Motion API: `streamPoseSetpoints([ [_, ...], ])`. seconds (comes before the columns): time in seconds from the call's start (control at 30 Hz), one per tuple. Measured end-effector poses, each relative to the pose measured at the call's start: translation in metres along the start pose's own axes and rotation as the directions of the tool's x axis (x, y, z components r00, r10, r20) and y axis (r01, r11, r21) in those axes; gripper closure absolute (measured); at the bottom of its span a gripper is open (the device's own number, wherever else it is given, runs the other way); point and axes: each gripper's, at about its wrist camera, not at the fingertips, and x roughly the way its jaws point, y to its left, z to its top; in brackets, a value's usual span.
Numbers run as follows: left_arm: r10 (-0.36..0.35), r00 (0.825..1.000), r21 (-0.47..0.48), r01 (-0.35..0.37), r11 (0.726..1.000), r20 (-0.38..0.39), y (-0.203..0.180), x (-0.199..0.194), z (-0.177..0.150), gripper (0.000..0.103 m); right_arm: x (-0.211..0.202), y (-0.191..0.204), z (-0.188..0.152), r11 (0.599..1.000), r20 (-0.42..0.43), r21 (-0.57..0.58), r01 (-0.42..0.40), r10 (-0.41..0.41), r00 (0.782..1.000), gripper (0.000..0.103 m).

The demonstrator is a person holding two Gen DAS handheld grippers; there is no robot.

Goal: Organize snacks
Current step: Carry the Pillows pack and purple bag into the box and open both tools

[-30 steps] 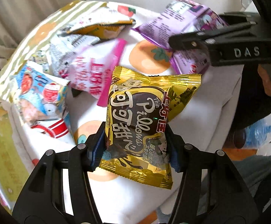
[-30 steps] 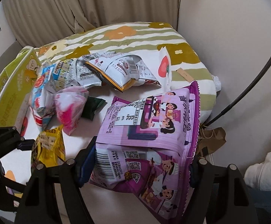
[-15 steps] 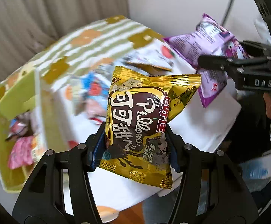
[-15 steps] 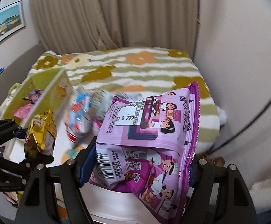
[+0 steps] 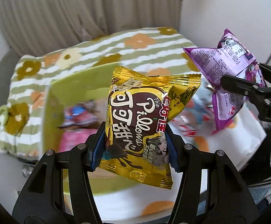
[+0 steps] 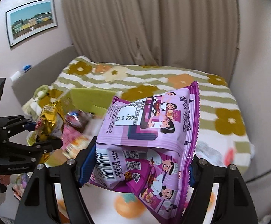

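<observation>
Beige curtains hang behind a bed under a flower-striped blanket, with a white fruit-print cloth at its near edge. Nearest, the left gripper has its jaws clamped on one gold Pillows packet, raised over a green box of blurred snacks. One purple cartoon-printed bag, creased across its middle, sits pinched in the right gripper jaws, above the bed.

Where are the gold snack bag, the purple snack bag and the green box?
gold snack bag (image 5: 141, 123): left wrist view, on its brown front panel.
purple snack bag (image 6: 150, 130): right wrist view, on its printed back.
green box (image 5: 75, 85): left wrist view, on its inner wall.
</observation>
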Motion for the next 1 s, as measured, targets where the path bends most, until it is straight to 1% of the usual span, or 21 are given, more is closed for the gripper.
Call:
streamPoseSetpoints([
  [0.1, 0.030, 0.999, -0.005, -0.030, 1.000, -0.010, 0.040, 0.003, 0.000, 0.050, 0.004, 0.006, 0.005, 0.999, 0.000, -0.011, -0.038, 0.038, 0.999, 0.030],
  [0.2, 0.039, 0.998, -0.011, -0.040, 0.999, -0.039, 0.070, 0.014, -0.007, 0.050, 0.014, 0.013, 0.010, 0.998, -0.012, -0.018, -0.059, 0.059, 0.998, 0.030],
  [0.27, 0.025, 0.998, -0.018, -0.026, 0.999, -0.061, 0.088, 0.024, -0.015, 0.050, 0.023, 0.020, 0.011, 0.998, -0.030, -0.019, -0.066, 0.065, 0.997, 0.030],
  [0.4, -0.027, 0.993, -0.044, 0.022, 0.999, -0.113, 0.110, 0.046, -0.034, 0.050, 0.038, 0.026, 0.010, 0.998, -0.066, -0.005, -0.058, 0.058, 0.996, 0.030],
  [0.43, -0.040, 0.991, -0.049, 0.034, 0.998, -0.128, 0.114, 0.052, -0.039, 0.048, 0.041, 0.028, 0.008, 0.999, -0.076, 0.001, -0.052, 0.052, 0.996, 0.030],
  [0.5, -0.053, 0.987, -0.052, 0.045, 0.998, -0.155, 0.120, 0.062, -0.045, 0.042, 0.046, 0.029, 0.006, 0.999, -0.092, 0.008, -0.038, 0.039, 0.995, 0.030],
  [0.57, -0.041, 0.986, -0.047, 0.033, 0.998, -0.162, 0.124, 0.070, -0.049, 0.006, 0.055, 0.033, 0.004, 0.999, -0.114, 0.021, -0.027, 0.029, 0.993, 0.030],
  [0.6, -0.043, 0.988, -0.051, 0.035, 0.998, -0.149, 0.126, 0.070, -0.050, 0.002, 0.057, 0.034, 0.004, 0.999, -0.121, 0.025, -0.025, 0.027, 0.992, 0.030],
  [0.63, -0.053, 0.990, -0.060, 0.046, 0.997, -0.133, 0.129, 0.069, -0.051, 0.001, 0.061, 0.035, 0.004, 0.999, -0.133, 0.028, -0.022, 0.025, 0.991, 0.030],
  [0.7, -0.074, 0.989, -0.071, 0.065, 0.995, -0.128, 0.132, 0.069, -0.051, 0.001, 0.067, 0.037, 0.004, 1.000, -0.150, 0.024, -0.017, 0.020, 0.988, 0.030],
  [0.8, -0.071, 0.989, -0.088, 0.060, 0.994, -0.126, 0.138, 0.073, -0.049, 0.001, 0.078, 0.039, 0.006, 1.000, -0.168, 0.012, -0.016, 0.017, 0.986, 0.030],
  [1.0, -0.046, 0.991, -0.141, 0.028, 0.990, -0.125, 0.139, 0.076, -0.040, 0.001, 0.096, 0.040, 0.014, 0.998, -0.190, 0.007, -0.055, 0.055, 0.980, 0.030],
])
